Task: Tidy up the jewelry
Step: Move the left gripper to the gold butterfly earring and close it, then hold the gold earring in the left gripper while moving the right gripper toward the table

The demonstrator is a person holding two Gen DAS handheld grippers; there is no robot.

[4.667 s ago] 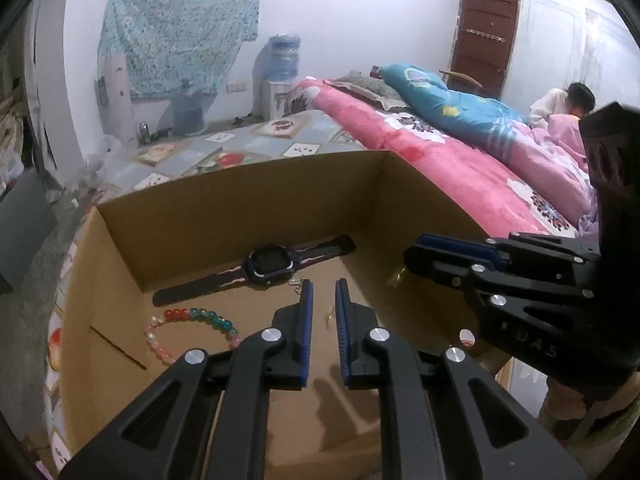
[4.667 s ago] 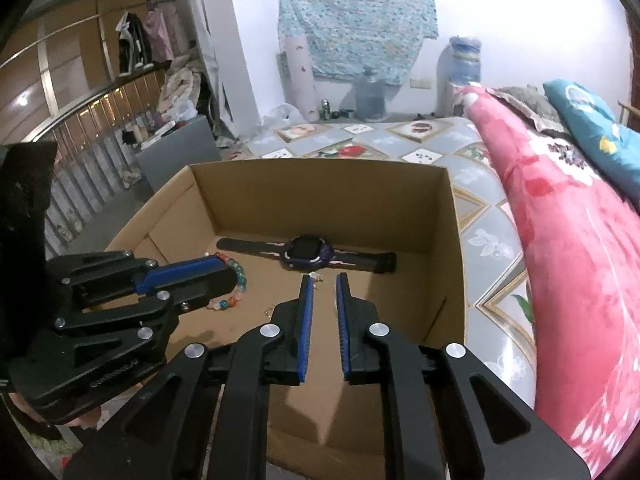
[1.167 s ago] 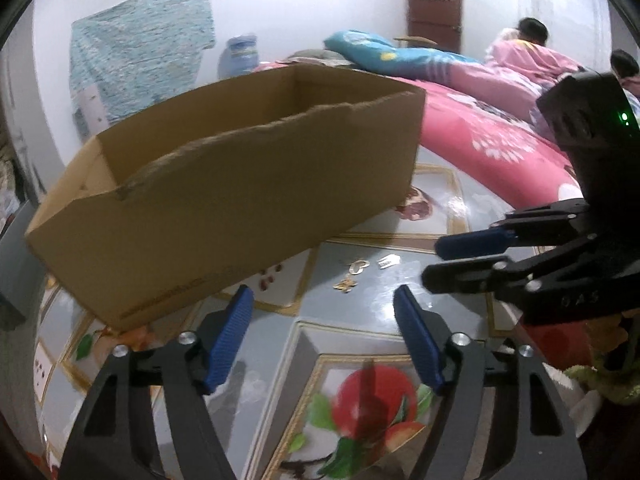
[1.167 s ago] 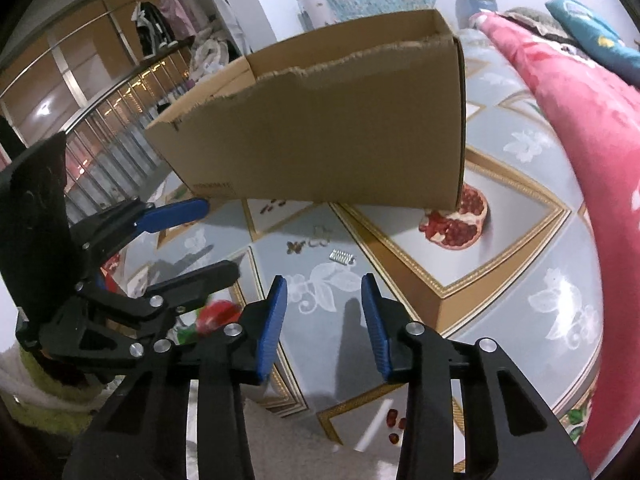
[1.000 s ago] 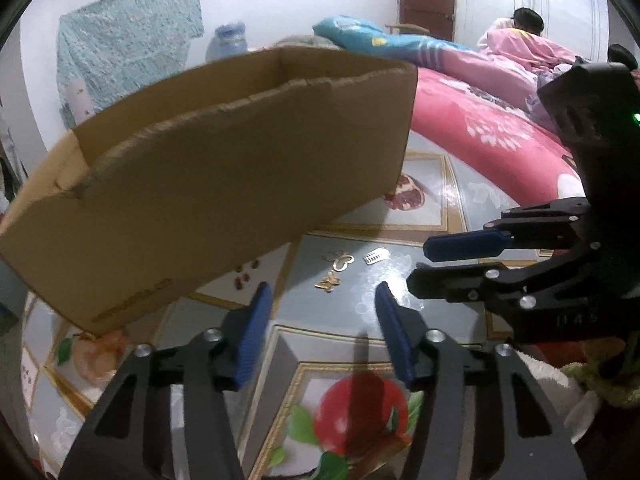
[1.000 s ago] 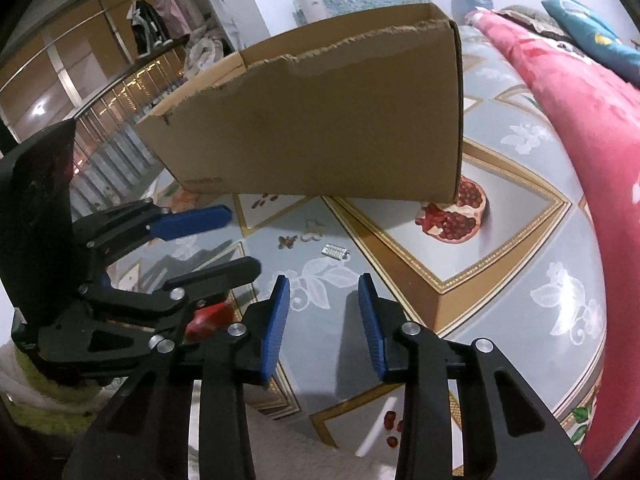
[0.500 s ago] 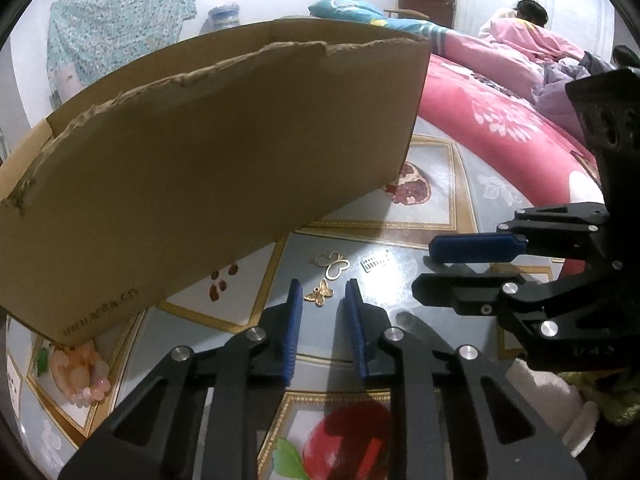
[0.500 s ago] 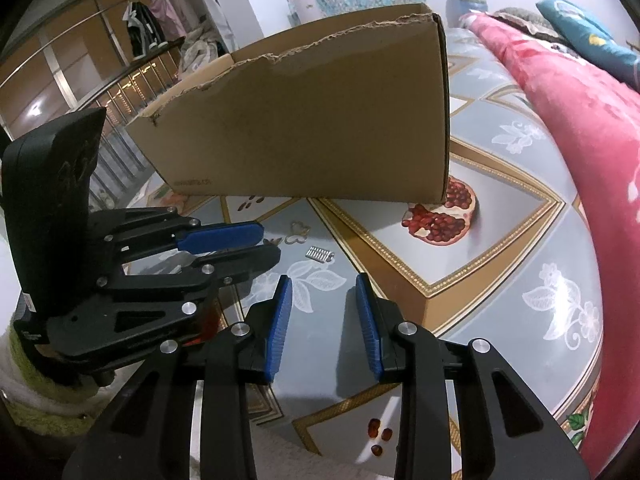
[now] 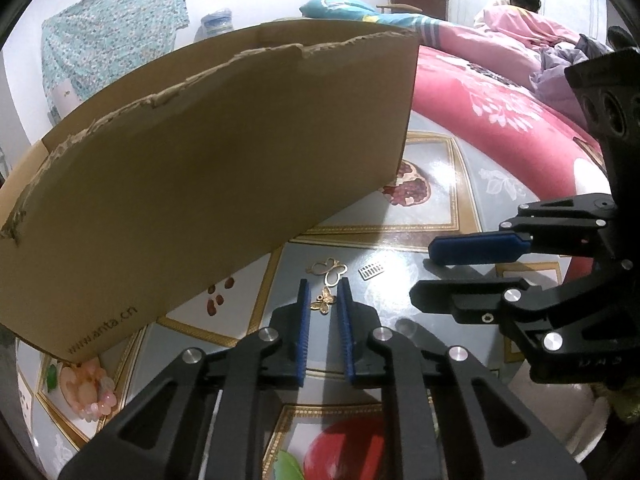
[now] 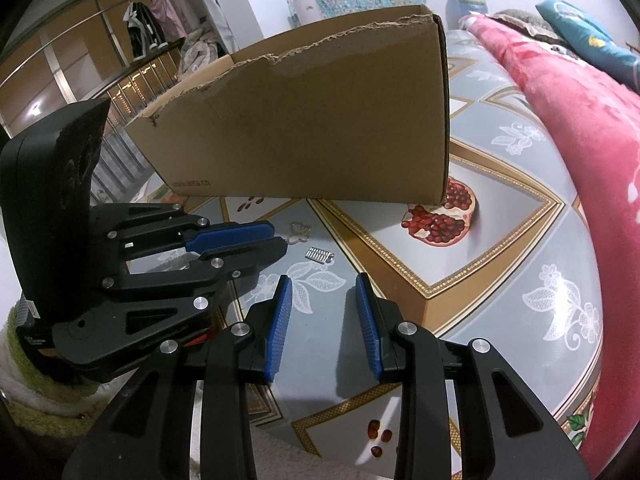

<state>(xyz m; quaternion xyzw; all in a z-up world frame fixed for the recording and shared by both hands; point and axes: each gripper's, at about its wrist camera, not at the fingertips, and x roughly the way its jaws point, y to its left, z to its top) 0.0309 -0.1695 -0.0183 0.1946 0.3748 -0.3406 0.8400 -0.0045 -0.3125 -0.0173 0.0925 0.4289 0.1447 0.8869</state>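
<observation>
Jaws of the left gripper (image 9: 324, 304) are closing around a gold butterfly charm (image 9: 323, 302), low centre. Right gripper (image 10: 323, 308) gapes empty at lower centre

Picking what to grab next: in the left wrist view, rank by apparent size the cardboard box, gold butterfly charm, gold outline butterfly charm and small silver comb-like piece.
1. Brown cardboard box
2. Gold outline butterfly charm
3. Solid gold butterfly charm and small silver comb-like piece: look alike, unranked.

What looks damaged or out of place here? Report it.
The cardboard box has a ragged, torn top edge. Three small jewelry pieces lie loose on the mat outside it: gold butterfly charm, outline butterfly, small silver comb.
</observation>
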